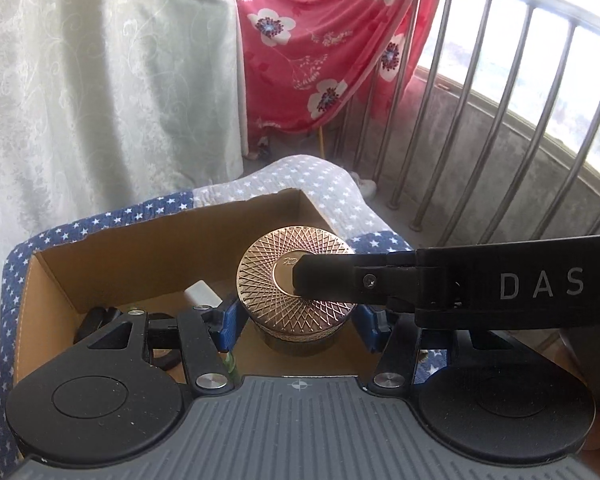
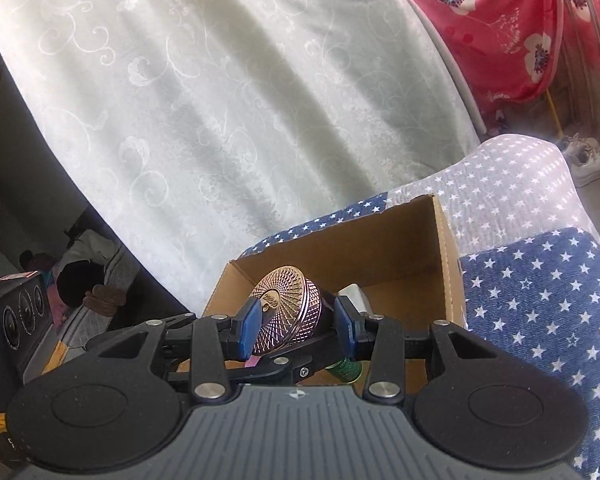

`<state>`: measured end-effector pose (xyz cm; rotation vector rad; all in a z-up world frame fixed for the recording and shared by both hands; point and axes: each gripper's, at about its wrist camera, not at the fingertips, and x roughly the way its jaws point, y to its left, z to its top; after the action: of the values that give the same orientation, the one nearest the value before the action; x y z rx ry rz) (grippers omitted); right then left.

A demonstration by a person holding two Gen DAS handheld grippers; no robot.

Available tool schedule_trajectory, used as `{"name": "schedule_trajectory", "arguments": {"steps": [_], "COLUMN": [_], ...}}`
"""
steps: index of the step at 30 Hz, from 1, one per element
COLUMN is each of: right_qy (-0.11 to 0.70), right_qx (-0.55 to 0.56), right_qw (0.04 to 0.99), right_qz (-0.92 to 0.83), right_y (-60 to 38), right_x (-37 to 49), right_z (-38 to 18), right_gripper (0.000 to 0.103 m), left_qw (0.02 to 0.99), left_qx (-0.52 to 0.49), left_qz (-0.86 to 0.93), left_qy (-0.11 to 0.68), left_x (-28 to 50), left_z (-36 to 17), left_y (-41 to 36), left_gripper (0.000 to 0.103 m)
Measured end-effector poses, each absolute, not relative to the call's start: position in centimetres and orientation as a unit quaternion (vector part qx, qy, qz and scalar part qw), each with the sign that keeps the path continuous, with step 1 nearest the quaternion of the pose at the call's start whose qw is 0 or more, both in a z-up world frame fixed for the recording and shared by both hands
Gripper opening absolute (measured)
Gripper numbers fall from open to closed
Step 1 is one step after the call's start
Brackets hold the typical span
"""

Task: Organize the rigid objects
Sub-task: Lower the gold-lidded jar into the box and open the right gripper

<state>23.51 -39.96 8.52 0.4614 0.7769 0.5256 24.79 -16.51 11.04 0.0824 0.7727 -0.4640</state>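
Observation:
A round jar with a rose-gold patterned lid [image 1: 272,276] sits over the open cardboard box [image 1: 140,248]. My left gripper [image 1: 298,320] has its blue pads on either side of the jar's dark body, but contact is not clear. My right gripper [image 2: 296,320] reaches in from the right, and one of its fingers [image 1: 328,280] lies across the lid top. In the right wrist view its blue pads close on the lid [image 2: 288,304] from top and bottom. The box [image 2: 444,240] also holds a white block [image 1: 202,292], black items [image 1: 98,318] and a green glittery object [image 2: 346,368].
The box rests on a star-patterned blue and white cover [image 2: 540,288]. A pale curtain [image 1: 100,80] and a red floral cloth [image 1: 320,40] hang behind. A metal railing [image 1: 480,120] runs at the right. White shoes [image 2: 588,156] and a black speaker [image 2: 16,316] stand nearby.

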Motion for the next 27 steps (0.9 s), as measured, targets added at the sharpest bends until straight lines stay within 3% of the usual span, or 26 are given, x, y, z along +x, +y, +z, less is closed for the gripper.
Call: {"name": "schedule_trajectory", "arguments": {"steps": [11, 27], "right_qy": [0.458, 0.453], "right_qx": [0.184, 0.145], "right_qw": [0.839, 0.847], "right_qz": [0.231, 0.236], "right_y": [-39.3, -38.7], "right_x": [31.8, 33.2], "right_z": [3.0, 2.6], "right_gripper": [0.044, 0.04], "left_qw": [0.855, 0.819], "left_qx": [-0.015, -0.041], "left_qz": [-0.197, -0.18], "left_qy": [0.48, 0.543], "left_x": [32.3, 34.5], "left_z": [6.1, 3.5], "left_y": [-17.4, -18.4], "left_gripper": [0.055, 0.058]}}
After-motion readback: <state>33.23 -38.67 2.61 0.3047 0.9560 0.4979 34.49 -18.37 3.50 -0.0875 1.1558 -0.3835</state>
